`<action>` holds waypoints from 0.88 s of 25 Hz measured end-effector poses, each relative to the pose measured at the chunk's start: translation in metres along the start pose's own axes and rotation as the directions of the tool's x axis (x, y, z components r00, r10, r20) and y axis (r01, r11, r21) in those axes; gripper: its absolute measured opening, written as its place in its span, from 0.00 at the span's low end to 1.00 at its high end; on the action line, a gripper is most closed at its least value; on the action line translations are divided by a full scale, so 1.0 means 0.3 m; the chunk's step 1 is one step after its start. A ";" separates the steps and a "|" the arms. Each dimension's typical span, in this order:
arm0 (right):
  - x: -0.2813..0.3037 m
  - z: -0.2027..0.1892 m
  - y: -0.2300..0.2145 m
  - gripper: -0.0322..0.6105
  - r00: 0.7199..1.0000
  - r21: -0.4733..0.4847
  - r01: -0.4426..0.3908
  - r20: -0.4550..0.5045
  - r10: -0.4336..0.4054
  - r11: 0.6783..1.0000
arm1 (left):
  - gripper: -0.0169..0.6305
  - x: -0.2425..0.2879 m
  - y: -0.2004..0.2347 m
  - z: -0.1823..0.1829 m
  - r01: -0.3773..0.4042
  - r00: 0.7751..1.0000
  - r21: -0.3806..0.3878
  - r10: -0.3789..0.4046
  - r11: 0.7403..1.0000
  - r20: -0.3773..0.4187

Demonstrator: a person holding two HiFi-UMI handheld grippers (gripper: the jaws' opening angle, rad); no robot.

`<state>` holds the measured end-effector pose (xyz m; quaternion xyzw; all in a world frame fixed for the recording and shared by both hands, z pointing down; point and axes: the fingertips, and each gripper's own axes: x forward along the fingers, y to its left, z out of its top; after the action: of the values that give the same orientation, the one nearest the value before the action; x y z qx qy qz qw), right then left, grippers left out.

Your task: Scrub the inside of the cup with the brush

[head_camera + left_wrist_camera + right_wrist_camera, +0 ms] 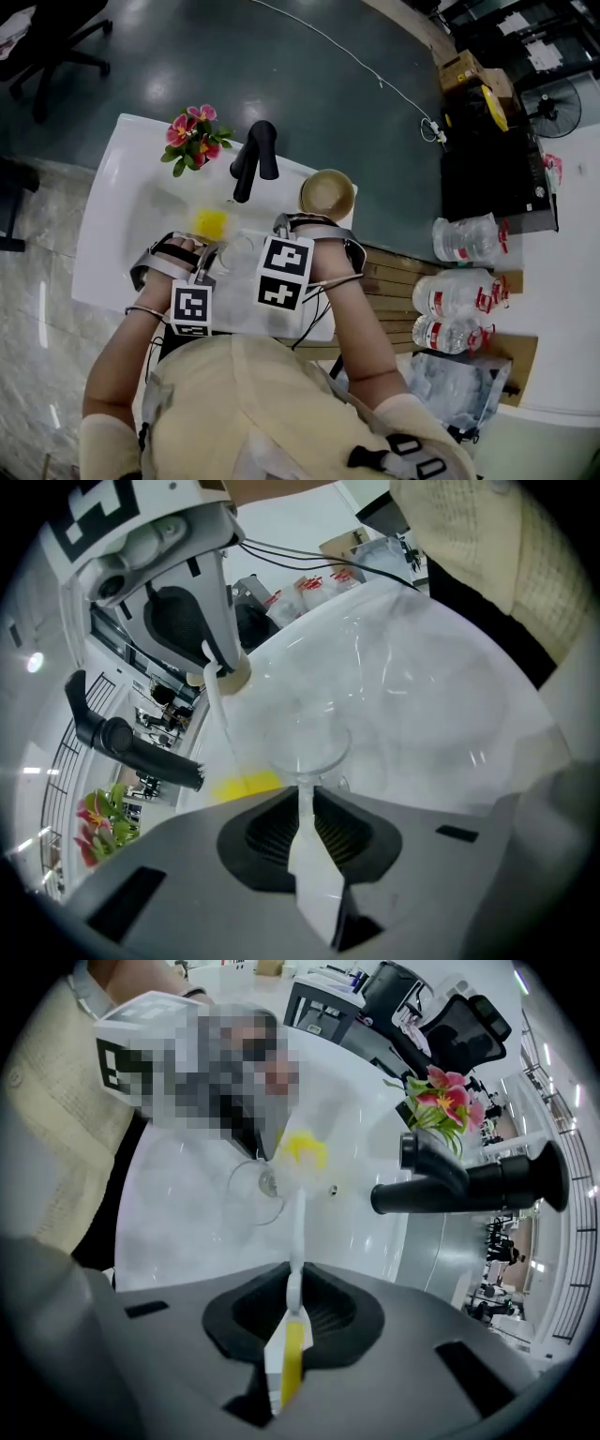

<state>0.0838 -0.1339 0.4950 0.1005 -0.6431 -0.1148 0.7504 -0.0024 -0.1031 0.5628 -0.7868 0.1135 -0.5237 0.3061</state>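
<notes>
Over the white sink basin (112,244), the left gripper (305,803) clamps the clear glass cup (305,747). The right gripper (292,1293) pinches the white-handled, yellow-headed brush (298,1232), its head just beside the cup. Insertion seems pending: steer the head into the cup's mouth.

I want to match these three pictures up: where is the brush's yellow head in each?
Head view: the brush head lies in the white sink, left of centre.
Left gripper view: low, left of centre, beside the clear cup.
Right gripper view: centre, topping the white brush handle.
Shared landmark: the black tap.
</notes>
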 end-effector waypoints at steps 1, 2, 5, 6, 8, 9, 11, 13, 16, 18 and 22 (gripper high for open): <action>0.003 -0.010 0.003 0.12 1.000 0.010 -0.008 -0.002 0.008 1.000 | 0.12 -0.001 -0.002 0.002 0.002 1.000 -0.004 -0.002 1.000 0.002; 0.005 -0.021 0.006 0.12 1.000 0.020 -0.014 -0.006 0.015 1.000 | 0.12 -0.003 -0.004 0.004 0.004 1.000 -0.010 -0.004 1.000 0.004; 0.006 -0.055 0.011 0.12 0.999 0.048 -0.022 -0.023 0.023 0.999 | 0.12 -0.007 -0.010 0.009 0.008 1.000 -0.020 -0.008 1.000 0.007; 0.008 -0.065 0.013 0.12 0.999 0.057 -0.022 -0.029 0.024 0.998 | 0.12 -0.008 -0.012 0.007 0.010 1.000 -0.024 -0.010 1.000 0.006; 0.013 -0.086 0.021 0.12 0.999 0.071 -0.021 -0.046 0.024 0.997 | 0.11 -0.008 -0.017 0.000 0.017 1.000 -0.039 -0.016 0.999 0.006; 0.015 -0.095 0.027 0.12 0.998 0.073 -0.020 -0.057 0.024 0.997 | 0.11 -0.008 -0.019 -0.006 0.022 1.000 -0.053 -0.021 0.998 0.006; 0.017 -0.106 0.044 0.13 0.997 0.072 -0.020 -0.073 0.025 0.997 | 0.11 -0.013 -0.024 -0.016 0.034 0.999 -0.099 -0.034 0.994 0.004; 0.012 -0.107 0.063 0.13 0.997 0.077 -0.024 -0.073 0.029 0.997 | 0.11 -0.019 -0.029 -0.020 0.043 0.999 -0.154 -0.043 0.987 0.005; 0.004 -0.110 0.076 0.13 0.997 0.094 -0.020 -0.075 0.027 0.995 | 0.11 -0.022 -0.036 -0.018 0.061 0.998 -0.227 -0.059 0.972 0.019; 0.001 -0.116 0.083 0.13 0.996 0.107 -0.017 -0.082 0.026 0.994 | 0.11 -0.022 -0.037 -0.023 0.065 0.998 -0.255 -0.063 0.965 0.018; -0.008 -0.136 0.104 0.13 0.994 0.123 -0.012 -0.108 0.025 0.992 | 0.11 -0.027 -0.030 -0.027 0.063 0.998 -0.273 -0.062 0.960 0.014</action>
<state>0.1250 -0.1033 0.4959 0.1463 -0.6078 -0.0626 0.7780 -0.0143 -0.0948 0.5642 -0.8261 0.1589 -0.5103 0.1785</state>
